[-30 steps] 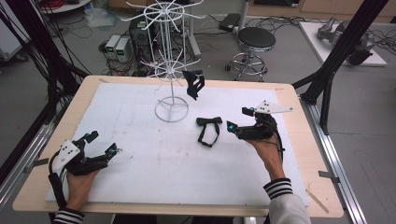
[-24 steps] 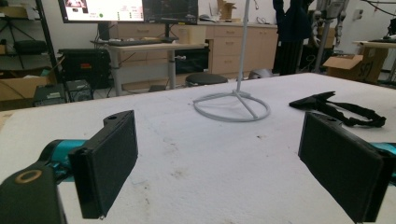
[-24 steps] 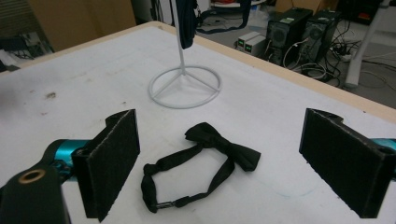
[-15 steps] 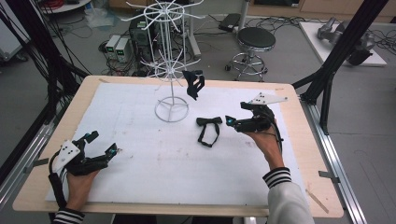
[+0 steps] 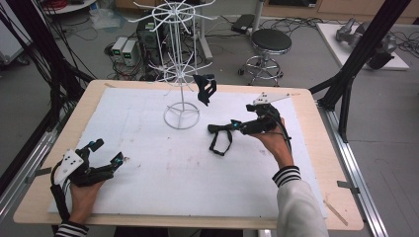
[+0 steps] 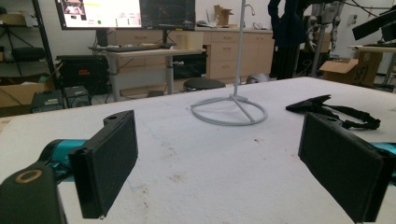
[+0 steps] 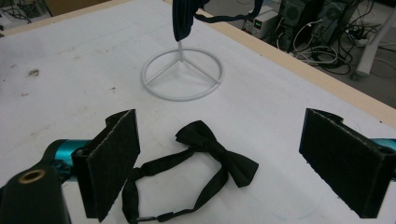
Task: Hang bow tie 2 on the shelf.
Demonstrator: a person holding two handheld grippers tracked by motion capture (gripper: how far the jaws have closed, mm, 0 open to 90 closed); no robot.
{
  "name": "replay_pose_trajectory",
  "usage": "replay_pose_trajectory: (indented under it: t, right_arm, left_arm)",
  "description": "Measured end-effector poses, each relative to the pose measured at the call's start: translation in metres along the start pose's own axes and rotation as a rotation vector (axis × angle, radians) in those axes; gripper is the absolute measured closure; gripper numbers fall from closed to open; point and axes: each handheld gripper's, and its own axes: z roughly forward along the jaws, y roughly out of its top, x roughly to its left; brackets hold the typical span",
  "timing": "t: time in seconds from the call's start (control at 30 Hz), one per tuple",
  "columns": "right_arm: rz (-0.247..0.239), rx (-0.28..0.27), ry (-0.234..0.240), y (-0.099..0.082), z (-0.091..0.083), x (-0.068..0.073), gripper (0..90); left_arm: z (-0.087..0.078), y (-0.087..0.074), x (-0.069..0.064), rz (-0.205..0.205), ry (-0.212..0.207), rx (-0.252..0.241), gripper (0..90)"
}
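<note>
A black bow tie (image 5: 220, 136) with its strap looped lies flat on the white table cover, right of the middle. My right gripper (image 5: 236, 126) hovers at its right end, open. In the right gripper view the bow tie (image 7: 217, 155) lies between and just ahead of the right gripper (image 7: 218, 133)'s two spread jaws, untouched. A second dark bow tie (image 5: 204, 89) hangs from a white wire rack (image 5: 181, 117). My left gripper (image 5: 107, 152) rests open near the table's front left corner with nothing between its pads (image 6: 108, 163).
The rack's ring base (image 7: 182, 74) stands just beyond the bow tie, its pole and arms rising above. The table's wooden edge (image 5: 306, 98) runs close behind my right hand. A stool (image 5: 271, 42) and cables sit on the floor beyond.
My right gripper has moved left and slightly away from me, coming over the right end of the lying bow tie. The bow tie and my left gripper have stayed put.
</note>
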Motion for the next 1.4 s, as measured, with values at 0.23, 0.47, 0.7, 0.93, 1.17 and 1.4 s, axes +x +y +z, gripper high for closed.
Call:
replay_pose_trajectory:
  t: [0.23, 0.47, 0.7, 0.93, 1.17, 1.4]
  right_arm:
    - [-0.003, 0.034, 0.01, -0.004, 0.012, -0.006, 11.6]
    - [-0.008, 0.055, 0.019, -0.009, 0.018, -0.012, 11.6]
    - [-0.044, 0.12, 0.033, -0.009, 0.024, -0.02, 11.6]
    - [-0.1, 0.166, 0.065, 0.001, 0.037, -0.022, 11.8]
    - [-0.113, 0.181, 0.12, 0.004, 0.05, -0.025, 11.9]
    - [-0.157, 0.22, 0.137, -0.003, 0.057, -0.028, 14.0]
  left_arm:
    - [0.0, 0.0, 0.0, 0.0, -0.001, 0.004, 12.3]
    - [0.001, 0.0, 0.001, -0.011, 0.004, 0.013, 12.3]
    - [0.001, 0.0, 0.0, -0.009, 0.006, 0.015, 12.3]
    - [0.001, 0.0, 0.0, -0.006, 0.005, 0.014, 12.3]
    - [0.001, 0.0, 0.0, -0.006, 0.005, 0.015, 12.3]
    - [0.002, 0.0, 0.0, -0.006, 0.007, 0.016, 12.3]
